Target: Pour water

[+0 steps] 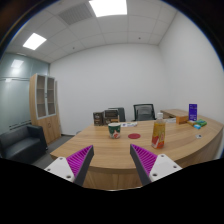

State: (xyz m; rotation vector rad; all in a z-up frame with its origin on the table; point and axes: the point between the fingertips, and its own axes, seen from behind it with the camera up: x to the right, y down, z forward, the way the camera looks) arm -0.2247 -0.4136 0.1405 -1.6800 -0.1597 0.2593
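Fingers of the gripper [111, 162] are standing wide apart with nothing between them, their magenta pads [79, 160] facing each other across a clear gap. They are hovering over the near edge of a long curved wooden conference table [120, 150]. Well beyond the fingertips, on the table's far half, a dark cup-like item [114, 129] is sitting a little left of the gap's centre line, with a small red and white object [133, 135] lying just to its right. Farther right, an orange carton [158, 131] is standing upright beyond the right finger. Which of these holds water is too small to tell. Near the table's far right end, a blue item [192, 112] is standing. Black office chairs [144, 112] are lining the table's far side, and a wooden cabinet [45, 108] is standing against the wall on the left.
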